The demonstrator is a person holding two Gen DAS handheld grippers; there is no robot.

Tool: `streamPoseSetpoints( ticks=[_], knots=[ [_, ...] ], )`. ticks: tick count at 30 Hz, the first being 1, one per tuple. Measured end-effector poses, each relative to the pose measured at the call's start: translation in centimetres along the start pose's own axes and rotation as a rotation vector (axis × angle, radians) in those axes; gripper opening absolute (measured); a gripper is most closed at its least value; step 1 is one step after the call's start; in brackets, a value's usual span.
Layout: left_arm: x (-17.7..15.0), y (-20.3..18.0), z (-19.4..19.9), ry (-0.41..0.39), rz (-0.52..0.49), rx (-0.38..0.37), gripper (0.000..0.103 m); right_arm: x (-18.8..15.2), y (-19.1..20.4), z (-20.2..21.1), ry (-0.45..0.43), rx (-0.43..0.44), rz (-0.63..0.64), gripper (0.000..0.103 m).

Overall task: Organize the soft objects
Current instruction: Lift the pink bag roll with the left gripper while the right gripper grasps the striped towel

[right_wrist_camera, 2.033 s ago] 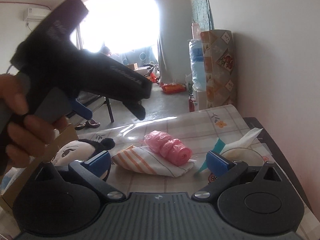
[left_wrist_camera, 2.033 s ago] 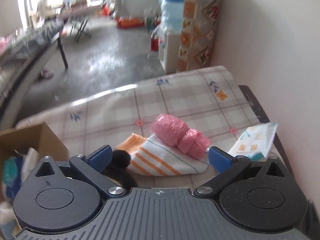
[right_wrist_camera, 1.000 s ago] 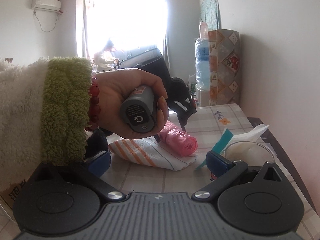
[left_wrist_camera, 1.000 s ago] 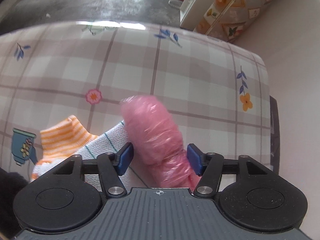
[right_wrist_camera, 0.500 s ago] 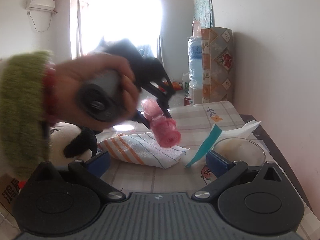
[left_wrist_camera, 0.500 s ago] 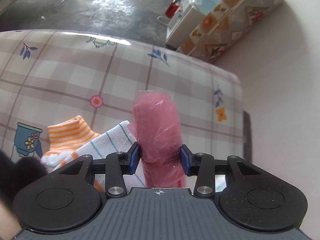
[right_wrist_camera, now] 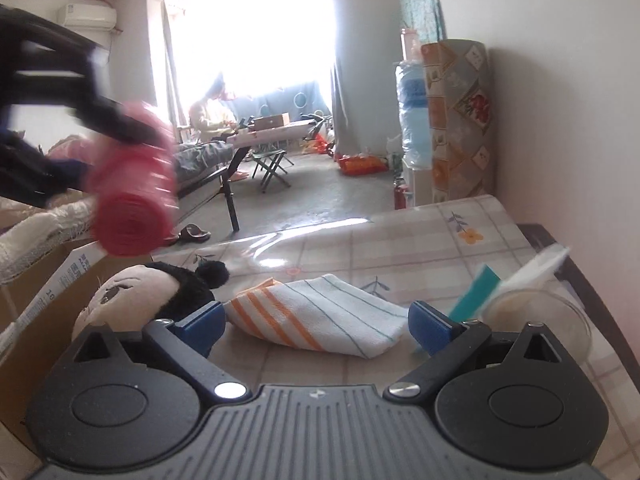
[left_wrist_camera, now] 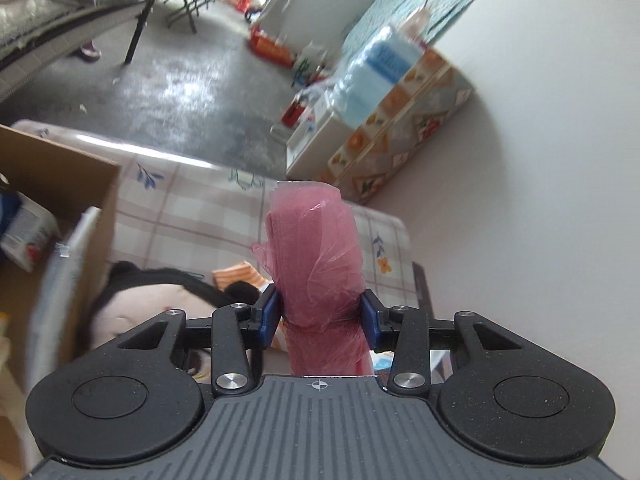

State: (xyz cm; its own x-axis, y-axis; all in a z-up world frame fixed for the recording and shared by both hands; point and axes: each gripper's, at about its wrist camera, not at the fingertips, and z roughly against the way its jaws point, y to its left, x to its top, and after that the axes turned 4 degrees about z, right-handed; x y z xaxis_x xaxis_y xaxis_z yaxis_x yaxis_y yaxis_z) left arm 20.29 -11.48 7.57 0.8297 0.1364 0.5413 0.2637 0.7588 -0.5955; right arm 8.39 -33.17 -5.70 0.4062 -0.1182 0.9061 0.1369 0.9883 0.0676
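Observation:
My left gripper [left_wrist_camera: 319,318] is shut on a pink roll of plastic bags [left_wrist_camera: 316,264] and holds it in the air; the roll [right_wrist_camera: 132,208] shows blurred at the left of the right wrist view, above the cardboard box [right_wrist_camera: 60,276]. A plush mouse toy [right_wrist_camera: 136,292] lies beside the box, also in the left wrist view [left_wrist_camera: 152,300]. A folded white towel with orange stripes [right_wrist_camera: 320,316] lies on the checked tablecloth [right_wrist_camera: 420,248] in front of my right gripper [right_wrist_camera: 314,326], which is open and empty just above the table.
The open cardboard box [left_wrist_camera: 60,184] at the left holds packets. A clear round tub with a tissue pack [right_wrist_camera: 532,300] stands at the right near the table's dark edge [right_wrist_camera: 560,256]. A white wall runs along the right side.
My left gripper has lifted the pink roll off the towel and carried it left toward the box. The right gripper has stayed almost still.

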Motion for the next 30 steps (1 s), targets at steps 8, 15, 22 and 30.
streamPoseSetpoints(
  ticks=[8, 15, 22, 30],
  knots=[
    [-2.2, 3.5, 8.8, -0.168, 0.005, -0.077, 0.04, 1.9, 1.7, -6.1, 0.068, -0.008, 0.125, 0.1],
    [-4.9, 7.4, 15.0, -0.277, 0.027, -0.001, 0.04, 1.0, 2.0, -11.1, 0.173, -0.004, 0.207, 0.101],
    [-7.1, 11.5, 18.2, -0.307, 0.12, 0.067, 0.04, -0.1, 0.0, -14.1, 0.321, 0.106, 0.036, 0.103],
    [-8.9, 14.6, 19.1, -0.295, 0.19, 0.111, 0.04, -0.8, 1.7, -13.2, 0.328, 0.02, 0.179, 0.089]
  ],
)
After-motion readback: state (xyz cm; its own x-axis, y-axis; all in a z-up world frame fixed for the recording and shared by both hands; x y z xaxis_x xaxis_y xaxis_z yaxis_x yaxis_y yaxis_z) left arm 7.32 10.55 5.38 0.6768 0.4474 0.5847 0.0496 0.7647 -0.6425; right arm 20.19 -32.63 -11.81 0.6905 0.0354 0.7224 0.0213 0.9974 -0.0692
